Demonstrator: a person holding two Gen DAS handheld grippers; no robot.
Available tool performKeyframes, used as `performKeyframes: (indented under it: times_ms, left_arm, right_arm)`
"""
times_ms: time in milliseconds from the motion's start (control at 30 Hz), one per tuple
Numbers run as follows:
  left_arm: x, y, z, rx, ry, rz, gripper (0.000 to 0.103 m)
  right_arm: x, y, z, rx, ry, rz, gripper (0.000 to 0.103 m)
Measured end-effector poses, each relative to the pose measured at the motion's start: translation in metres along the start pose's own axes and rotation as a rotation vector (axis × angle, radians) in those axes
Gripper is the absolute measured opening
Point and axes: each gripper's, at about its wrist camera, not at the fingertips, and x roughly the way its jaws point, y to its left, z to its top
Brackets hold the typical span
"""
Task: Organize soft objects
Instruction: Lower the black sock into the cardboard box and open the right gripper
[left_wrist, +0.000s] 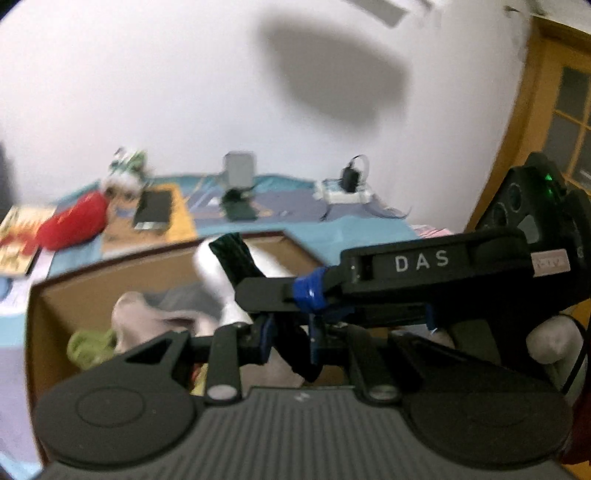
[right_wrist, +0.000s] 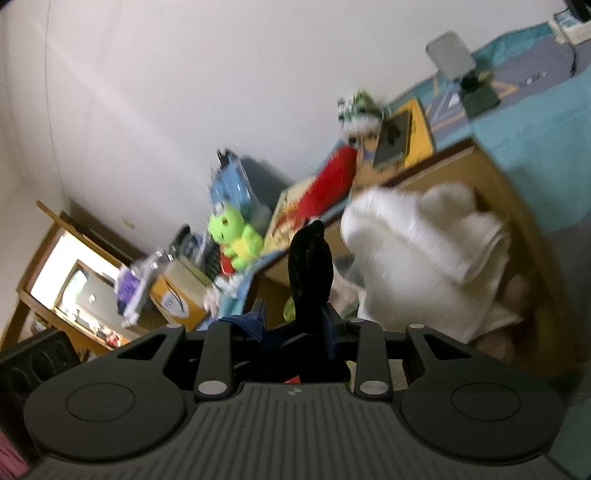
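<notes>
A cardboard box (left_wrist: 66, 291) sits on the bed and holds soft things: a grey cloth (left_wrist: 155, 314), a green plush (left_wrist: 88, 347) and a white towel (right_wrist: 424, 251). My right gripper (left_wrist: 231, 254) crosses the left wrist view from the right, its black fingers shut and reaching over the box against a white cloth (left_wrist: 221, 288). In the right wrist view its fingertips (right_wrist: 310, 251) are pressed together beside the white towel; whether they pinch it I cannot tell. My left gripper (left_wrist: 291, 350) sits low behind the right one, jaws close together, mostly hidden.
A red pouch (left_wrist: 74, 221), a book (left_wrist: 16, 240), a dark tablet (left_wrist: 153, 210), a grey stand (left_wrist: 239, 173) and a charger (left_wrist: 349, 181) lie on the blue bedspread (left_wrist: 351, 225). A green frog plush (right_wrist: 236, 236) and boxes (right_wrist: 177, 291) stand by the wall. A wooden door (left_wrist: 546, 122) is at right.
</notes>
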Motion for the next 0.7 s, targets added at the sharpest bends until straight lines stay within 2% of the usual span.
performKeyframes:
  times_ms: [200, 300, 367, 400, 500, 567, 700]
  left_arm:
    - [0.008, 0.035, -0.019, -0.088, 0.083, 0.043, 0.009]
    - [0.016, 0.045, -0.023, -0.115, 0.111, 0.067, 0.018]
    - [0.017, 0.050, -0.027, -0.125, 0.123, 0.090, 0.035]
    - [0.017, 0.051, -0.028, -0.129, 0.127, 0.101, 0.039]
    - [0.016, 0.054, -0.031, -0.135, 0.143, 0.111, 0.042]
    - [0.013, 0.053, -0.031, -0.131, 0.146, 0.123, 0.049]
    - [-0.002, 0.048, -0.023, -0.116, 0.120, 0.147, 0.053]
  right_arm:
    - [0.042, 0.006, -0.015, -0.001, 0.089, -0.057, 0.016]
    - [0.052, 0.007, -0.020, -0.010, 0.114, -0.088, 0.017]
    - [0.056, 0.006, -0.021, -0.015, 0.124, -0.105, 0.017]
    - [0.056, 0.006, -0.022, -0.015, 0.128, -0.111, 0.017]
    - [0.053, 0.005, -0.023, -0.004, 0.125, -0.114, 0.017]
    - [0.048, 0.006, -0.022, -0.002, 0.114, -0.113, 0.017]
    - [0.032, 0.015, -0.017, -0.013, 0.066, -0.095, 0.016]
